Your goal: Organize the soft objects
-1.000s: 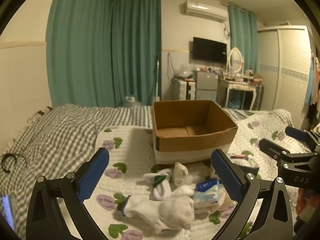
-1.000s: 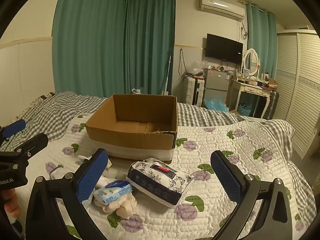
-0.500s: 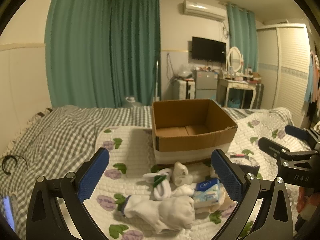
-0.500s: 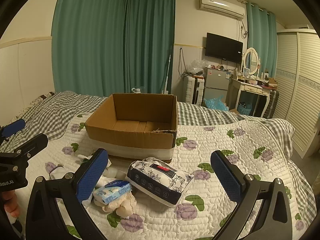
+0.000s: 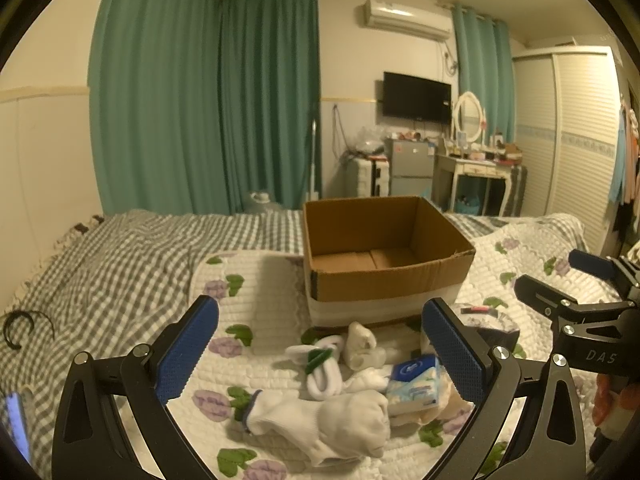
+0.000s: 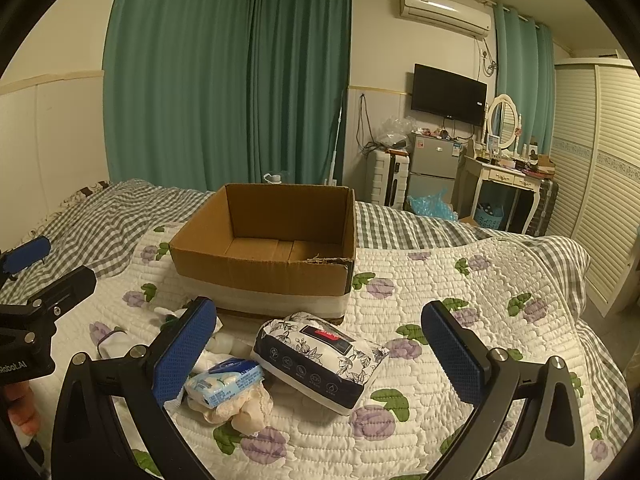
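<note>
An empty open cardboard box (image 5: 384, 276) (image 6: 264, 280) stands on the quilted bed. In front of it lie soft things: a white sock (image 5: 320, 426), a rolled white-and-green sock pair (image 5: 322, 366), a cream sock (image 5: 360, 344), a small blue tissue pack (image 5: 414, 384) (image 6: 224, 386) on cream cloth (image 6: 240, 412), and a large floral tissue pack (image 6: 320, 356). My left gripper (image 5: 320, 344) is open and empty above the socks. My right gripper (image 6: 320, 344) is open and empty above the floral pack.
The bed carries a flowered quilt (image 6: 460, 320) over a grey checked blanket (image 5: 100, 264). A black headband (image 5: 24, 326) lies at far left. Green curtains, a fridge (image 6: 434, 164), a dressing table (image 6: 504, 176) and a wardrobe stand behind the bed.
Both views have shifted very slightly; the objects on the bed have not moved and both grippers stay open.
</note>
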{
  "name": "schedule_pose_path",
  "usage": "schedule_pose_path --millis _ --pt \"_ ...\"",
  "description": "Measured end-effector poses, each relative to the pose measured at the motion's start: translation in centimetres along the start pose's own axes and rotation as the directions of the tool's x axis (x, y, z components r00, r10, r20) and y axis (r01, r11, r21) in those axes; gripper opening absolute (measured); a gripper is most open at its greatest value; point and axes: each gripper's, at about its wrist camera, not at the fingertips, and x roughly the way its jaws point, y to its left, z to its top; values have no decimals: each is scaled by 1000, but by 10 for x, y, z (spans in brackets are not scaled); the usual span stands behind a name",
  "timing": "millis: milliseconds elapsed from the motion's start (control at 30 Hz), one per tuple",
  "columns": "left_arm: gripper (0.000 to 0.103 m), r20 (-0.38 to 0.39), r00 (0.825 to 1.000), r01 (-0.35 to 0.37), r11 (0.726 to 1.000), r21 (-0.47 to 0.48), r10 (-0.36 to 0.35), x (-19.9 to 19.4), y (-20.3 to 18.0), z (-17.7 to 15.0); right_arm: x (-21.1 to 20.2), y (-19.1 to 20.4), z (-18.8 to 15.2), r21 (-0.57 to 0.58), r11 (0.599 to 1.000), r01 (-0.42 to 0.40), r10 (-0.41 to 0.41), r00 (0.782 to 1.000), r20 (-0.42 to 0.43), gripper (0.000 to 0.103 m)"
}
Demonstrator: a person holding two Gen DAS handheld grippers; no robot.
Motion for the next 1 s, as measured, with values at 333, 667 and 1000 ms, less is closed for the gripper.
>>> schedule_pose_path --millis 333,667,1000 --pt "103 -5 1000 3 1000 -2 -3 1 2 -2 0 0 -1 -1 1000 0 0 1000 -1 103" --pt "103 -5 1000 2 1000 -1 -2 1 2 -2 0 0 0 -2 1000 0 0 1000 -2 103" --pt "103 7 1000 3 1000 9 -3 -2 4 -3 1 1 -1 -4 1000 2 -2 1000 -3 103"
